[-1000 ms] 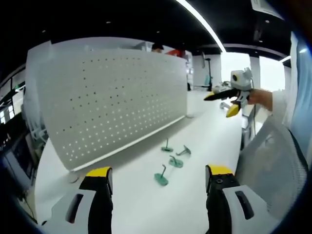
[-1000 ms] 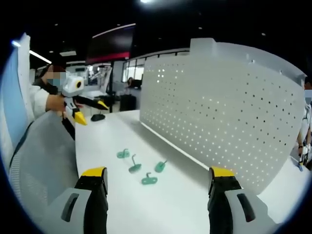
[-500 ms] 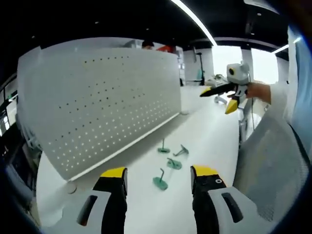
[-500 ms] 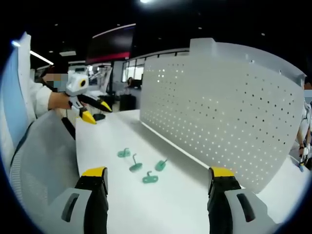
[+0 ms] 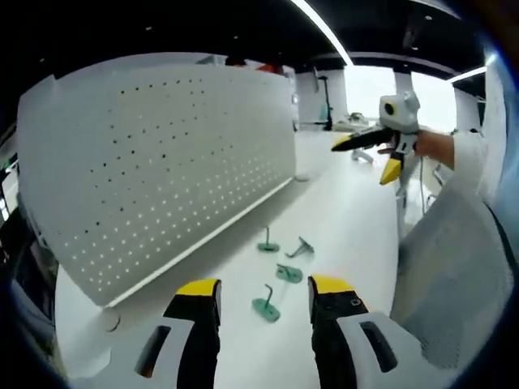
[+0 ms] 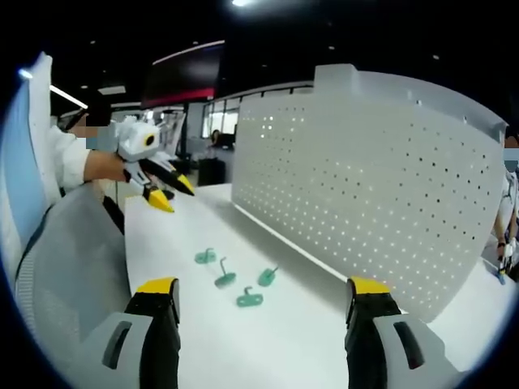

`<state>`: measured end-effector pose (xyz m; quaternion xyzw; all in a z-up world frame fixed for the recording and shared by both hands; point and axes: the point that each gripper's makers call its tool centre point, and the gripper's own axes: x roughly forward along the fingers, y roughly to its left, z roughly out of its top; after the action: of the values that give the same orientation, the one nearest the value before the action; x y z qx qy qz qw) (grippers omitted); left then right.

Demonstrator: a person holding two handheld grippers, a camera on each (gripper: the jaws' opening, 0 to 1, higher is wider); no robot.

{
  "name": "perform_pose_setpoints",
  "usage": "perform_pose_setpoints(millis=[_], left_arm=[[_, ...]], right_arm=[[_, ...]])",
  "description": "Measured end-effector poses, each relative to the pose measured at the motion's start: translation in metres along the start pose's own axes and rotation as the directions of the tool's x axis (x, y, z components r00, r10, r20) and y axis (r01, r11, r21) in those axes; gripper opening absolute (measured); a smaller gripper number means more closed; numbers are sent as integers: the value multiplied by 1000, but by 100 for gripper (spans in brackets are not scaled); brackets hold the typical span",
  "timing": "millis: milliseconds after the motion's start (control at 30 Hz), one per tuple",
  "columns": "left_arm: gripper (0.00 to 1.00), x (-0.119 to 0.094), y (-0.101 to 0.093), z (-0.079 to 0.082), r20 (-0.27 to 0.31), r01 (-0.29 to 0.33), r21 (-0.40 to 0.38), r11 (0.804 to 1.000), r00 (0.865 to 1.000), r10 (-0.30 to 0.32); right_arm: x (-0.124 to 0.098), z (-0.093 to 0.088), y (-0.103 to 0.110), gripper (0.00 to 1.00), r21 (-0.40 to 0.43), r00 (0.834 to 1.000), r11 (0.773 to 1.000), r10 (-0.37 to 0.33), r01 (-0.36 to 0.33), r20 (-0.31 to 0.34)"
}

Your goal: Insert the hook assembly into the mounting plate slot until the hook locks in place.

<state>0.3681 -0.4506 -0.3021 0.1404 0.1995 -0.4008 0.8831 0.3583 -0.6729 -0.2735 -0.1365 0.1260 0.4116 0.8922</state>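
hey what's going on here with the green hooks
A person holds a two-jaw gripper in each hand above a white table. Four green hooks lie loose on it, in front of an upright white pegboard. The left gripper hovers open over the nearest hook; the right gripper is open, empty. Nothing is grasped or mounted yet.

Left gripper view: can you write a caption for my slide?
Open left gripper over a white table, four green hooks beside a perforated mounting plate.
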Motion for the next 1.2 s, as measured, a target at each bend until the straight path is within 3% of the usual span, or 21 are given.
perform_pose_setpoints(millis=[367, 767, 1200], left_arm=[[38, 22, 7, -22, -69, 37, -35, 999, 997, -39], [32, 49, 10, -56, -176, 71, -41, 997, 981, -77], [22, 71, 11, -73, -220, 95, -63, 993, 970, -107]], right_arm=[[3, 1, 0, 85, 4, 1000, 1000, 0, 0, 0], [3, -3, 0, 85, 5, 1000, 1000, -1, 1, -16], [3, -8, 0, 85, 4, 999, 1000, 2, -1, -40]])
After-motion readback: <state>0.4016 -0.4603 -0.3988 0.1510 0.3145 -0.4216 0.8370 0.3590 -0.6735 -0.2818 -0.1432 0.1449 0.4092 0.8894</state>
